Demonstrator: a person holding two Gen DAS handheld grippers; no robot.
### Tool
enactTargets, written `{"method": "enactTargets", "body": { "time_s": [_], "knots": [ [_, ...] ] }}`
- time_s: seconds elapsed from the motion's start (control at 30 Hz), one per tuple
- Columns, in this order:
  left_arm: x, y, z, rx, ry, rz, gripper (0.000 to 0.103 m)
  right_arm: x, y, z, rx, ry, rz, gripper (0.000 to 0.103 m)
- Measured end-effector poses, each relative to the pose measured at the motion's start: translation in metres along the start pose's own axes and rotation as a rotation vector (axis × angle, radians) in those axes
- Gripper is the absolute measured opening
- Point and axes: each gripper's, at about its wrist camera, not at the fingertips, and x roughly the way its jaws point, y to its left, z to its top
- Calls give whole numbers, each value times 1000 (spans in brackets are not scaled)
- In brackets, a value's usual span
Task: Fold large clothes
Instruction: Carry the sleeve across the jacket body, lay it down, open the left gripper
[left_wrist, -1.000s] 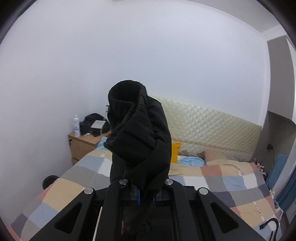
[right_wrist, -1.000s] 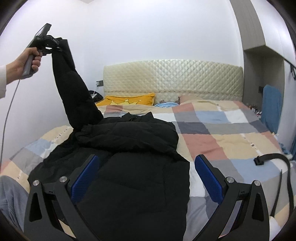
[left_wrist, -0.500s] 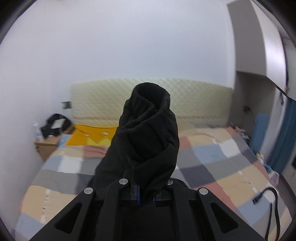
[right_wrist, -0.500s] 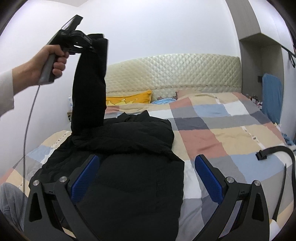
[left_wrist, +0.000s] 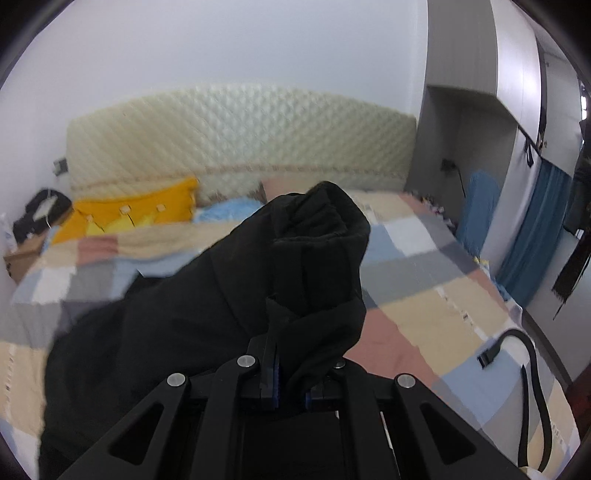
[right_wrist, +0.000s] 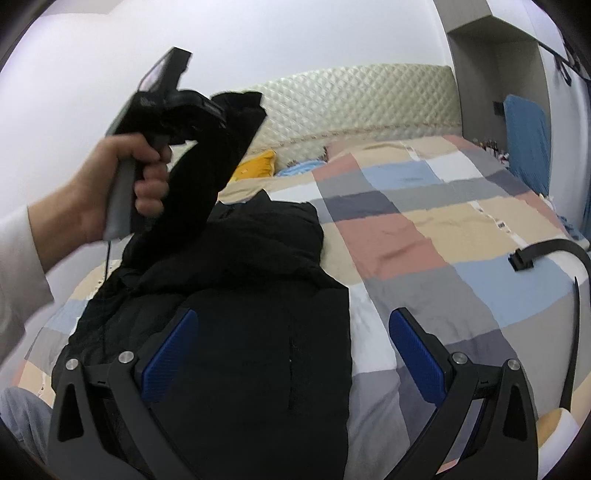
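Observation:
A large black puffer jacket (right_wrist: 243, 302) lies on the patchwork bed (right_wrist: 424, 229). My left gripper (left_wrist: 291, 395) is shut on the cuff of the jacket's sleeve (left_wrist: 317, 258), and the sleeve bunches up over the jaws. In the right wrist view the left gripper (right_wrist: 221, 110) holds that sleeve (right_wrist: 207, 173) in the air above the jacket's upper left side. My right gripper (right_wrist: 291, 354) is open and empty, low over the jacket's body near the front of the bed.
A black strap (right_wrist: 550, 254) lies at the bed's right edge. A yellow pillow (left_wrist: 125, 218) and a blue cloth (left_wrist: 225, 210) lie by the quilted headboard (left_wrist: 240, 140). A nightstand (left_wrist: 22, 254) stands at the left, a wardrobe (left_wrist: 461, 129) at the right.
My left gripper has carried the sleeve rightward and lower, over the jacket's body, and its view has swung from the left wall toward the headboard. The right gripper stays open in place.

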Motion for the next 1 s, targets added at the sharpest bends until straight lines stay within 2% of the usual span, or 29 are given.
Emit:
{"method": "enactTargets", "body": {
  "time_s": [0.13, 0.27, 0.37, 0.47, 0.67, 0.8, 1.0],
  "knots": [
    [45, -24, -33, -20, 46, -19, 8, 14, -10, -3, 39, 44, -37, 103],
    [78, -28, -66, -43, 92, -18, 8, 20, -21, -6, 82, 61, -59, 103],
    [97, -30, -89, -24, 119, 20, 8, 26, -25, -7, 105, 78, -59, 103],
    [110, -36, -107, 22, 112, 57, 8, 34, -26, -9, 107, 100, -57, 103],
    [127, -36, -123, 9, 136, 68, 8, 38, -22, -9, 88, 91, -77, 103],
    [140, -41, -133, 37, 163, 96, 8, 39, -21, -8, 86, 86, -80, 103],
    [128, -46, -133, 65, 114, 123, 8, 40, -23, -9, 93, 88, -105, 103]
  ]
}}
